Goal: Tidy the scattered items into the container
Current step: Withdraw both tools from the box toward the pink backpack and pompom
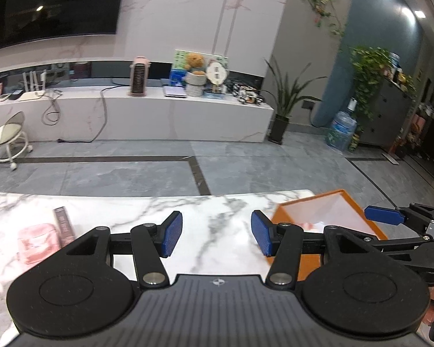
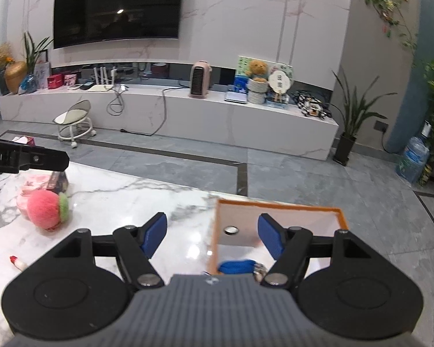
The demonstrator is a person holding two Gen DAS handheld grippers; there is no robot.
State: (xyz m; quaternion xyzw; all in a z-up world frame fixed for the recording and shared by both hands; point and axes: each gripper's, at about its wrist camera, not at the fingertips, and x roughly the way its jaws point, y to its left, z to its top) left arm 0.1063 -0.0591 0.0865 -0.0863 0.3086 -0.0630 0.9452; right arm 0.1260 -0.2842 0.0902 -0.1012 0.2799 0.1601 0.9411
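My left gripper (image 1: pixel 217 237) hangs open over the marble table (image 1: pixel 124 211), nothing between its blue pads. The orange box (image 1: pixel 332 202) with a pale inside stands just to its right. A pink case (image 1: pixel 37 245) and a dark slim package (image 1: pixel 62 225) lie at the left. One blue pad (image 1: pixel 384 215) of my right gripper reaches over the box's far side. In the right wrist view my right gripper (image 2: pixel 212 238) is open and empty above the left wall of the box (image 2: pixel 277 206). Inside lie a blue fabric item (image 2: pixel 237 266) and a small white round thing (image 2: pixel 231 230).
A pink plush strawberry (image 2: pixel 47 209) sits on the table at the left, with a red-tipped stick (image 2: pixel 18 263) nearer the front. A black finger (image 2: pixel 43 159) of the left gripper crosses above them. Beyond the table's far edge are grey floor tiles and a low TV bench.
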